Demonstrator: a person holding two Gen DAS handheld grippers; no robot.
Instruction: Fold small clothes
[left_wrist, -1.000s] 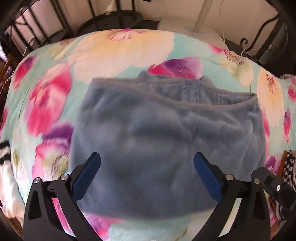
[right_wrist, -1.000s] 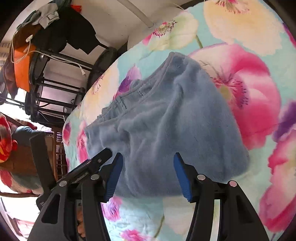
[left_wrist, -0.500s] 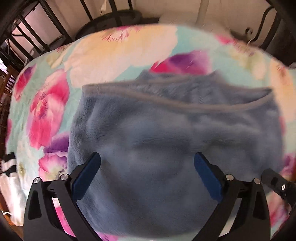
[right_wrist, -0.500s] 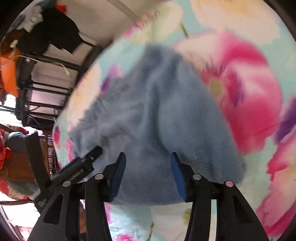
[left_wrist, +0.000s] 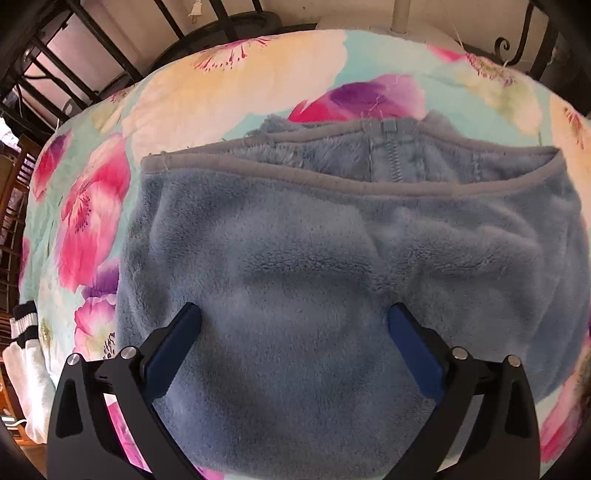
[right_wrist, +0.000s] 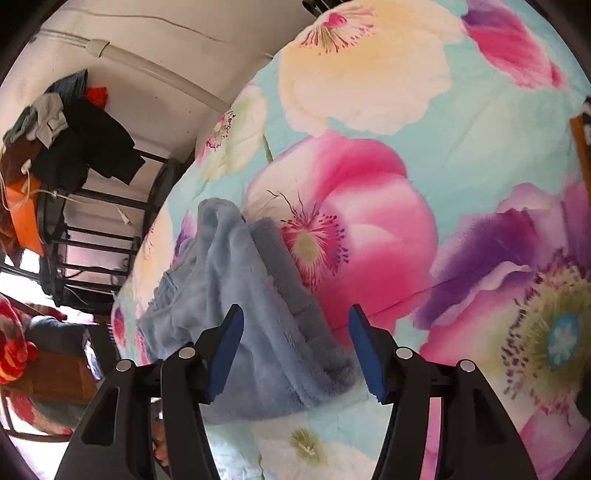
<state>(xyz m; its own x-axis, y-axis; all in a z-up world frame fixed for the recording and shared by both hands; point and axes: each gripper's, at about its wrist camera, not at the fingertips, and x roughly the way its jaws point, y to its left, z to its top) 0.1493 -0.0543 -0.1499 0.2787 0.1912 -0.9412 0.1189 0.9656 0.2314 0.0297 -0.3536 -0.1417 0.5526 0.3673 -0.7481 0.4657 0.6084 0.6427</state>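
The left gripper (left_wrist: 293, 319) is holding its two blue-padded fingers (left_wrist: 173, 341) spread wide above the plush surface, pinching nothing. Under them one blue fleece garment (left_wrist: 314, 266) is lying flat on the flowered bedspread (left_wrist: 229, 88), soft and deep-piled, with a smooth grey binding (left_wrist: 332, 182) running along its top opening and a stitched seam showing inside. The right gripper (right_wrist: 295, 317) is opening its two flat blue pads (right_wrist: 225, 350); the garment's folded edge is lying between them, but the pads are not pressing it. From this side the fleece is bunching into thick rounded folds. The bedspread is smooth printed cloth with large pink, cream and purple blooms on pale turquoise. One white sock with black stripes (left_wrist: 22, 332) is hanging at its left edge.
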